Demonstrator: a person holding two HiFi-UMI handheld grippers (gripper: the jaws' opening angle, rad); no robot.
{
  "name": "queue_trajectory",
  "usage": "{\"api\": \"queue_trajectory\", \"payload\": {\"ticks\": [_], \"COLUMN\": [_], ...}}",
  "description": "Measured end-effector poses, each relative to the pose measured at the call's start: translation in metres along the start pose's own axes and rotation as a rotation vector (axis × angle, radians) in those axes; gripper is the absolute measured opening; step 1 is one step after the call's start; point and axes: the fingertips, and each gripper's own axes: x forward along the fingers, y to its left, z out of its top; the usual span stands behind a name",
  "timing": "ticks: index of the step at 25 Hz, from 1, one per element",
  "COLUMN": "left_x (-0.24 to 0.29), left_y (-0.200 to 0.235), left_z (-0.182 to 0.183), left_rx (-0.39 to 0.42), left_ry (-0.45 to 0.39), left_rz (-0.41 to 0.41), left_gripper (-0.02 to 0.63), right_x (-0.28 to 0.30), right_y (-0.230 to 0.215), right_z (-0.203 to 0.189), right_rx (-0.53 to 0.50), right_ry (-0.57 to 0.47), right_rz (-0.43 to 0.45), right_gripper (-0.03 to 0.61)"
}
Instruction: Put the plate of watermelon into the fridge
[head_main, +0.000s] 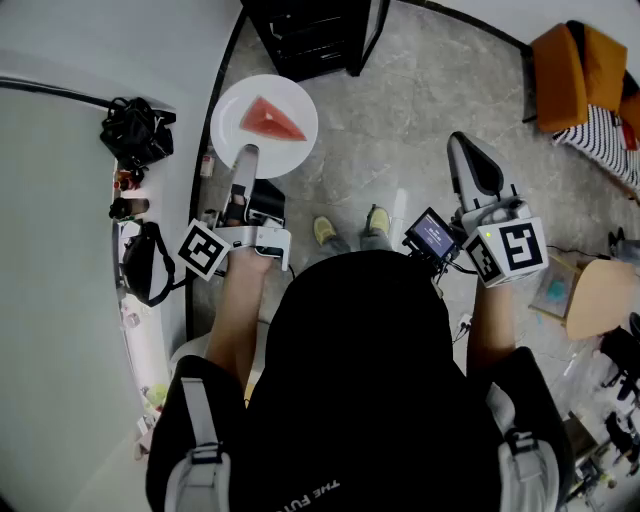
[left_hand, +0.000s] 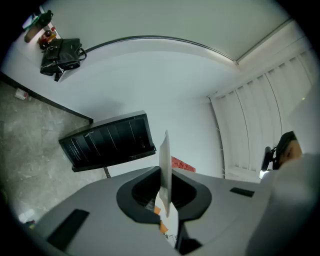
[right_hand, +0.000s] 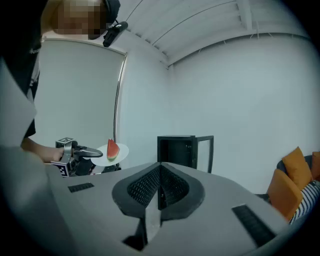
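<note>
My left gripper (head_main: 245, 158) reaches out ahead of me, roughly level. Its jaws are clamped on the near rim of the plate (head_main: 232, 125), which sits flat. My left forearm (head_main: 235, 320) is bare and stretched forward, behind the marker cube (head_main: 203, 248). My right gripper (head_main: 470, 150) is out at my right, well apart from the left and tipped slightly down. Its jaws are pressed together with nothing between them. My right forearm (head_main: 490, 335) is bare too.

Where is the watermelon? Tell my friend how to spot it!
Look at the gray stone floor in front of the black cabinet. There the left gripper holds a round white plate by its rim. The watermelon is the one red triangular slice lying on it.
</note>
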Motion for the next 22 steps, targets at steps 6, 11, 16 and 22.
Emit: {"api": "queue_trajectory", "payload": {"ticks": [6, 11, 16, 22], "left_x": [0.0, -0.007, -0.018, -0.023], "left_y": [-0.002, 0.001, 0.007, 0.012], "left_z": [0.0, 0.005, 0.017, 0.022], "left_rx": [0.011, 0.013, 0.005, -0.007], "left_ry": [0.01, 0.02, 0.022, 0.014], "left_rz": [0.003, 0.002, 0.011, 0.012], "left_gripper": [0.023, 0.023, 0.025, 0.023], "right_x": [-0.001, -0.002, 0.005, 0.014], "right_y": [0.009, 0.01, 0.03, 0.039], "right_z": [0.011, 0.006, 0.005, 0.005], "right_rx": [0.083, 0.119, 0.107, 0.098], "right_ry": [-0.068, -0.063, -0.047, -0.034], "right_rz": [0.053, 0.024, 0.029, 0.037], "right_gripper": [0.009, 0.009, 0.009, 0.009]}}
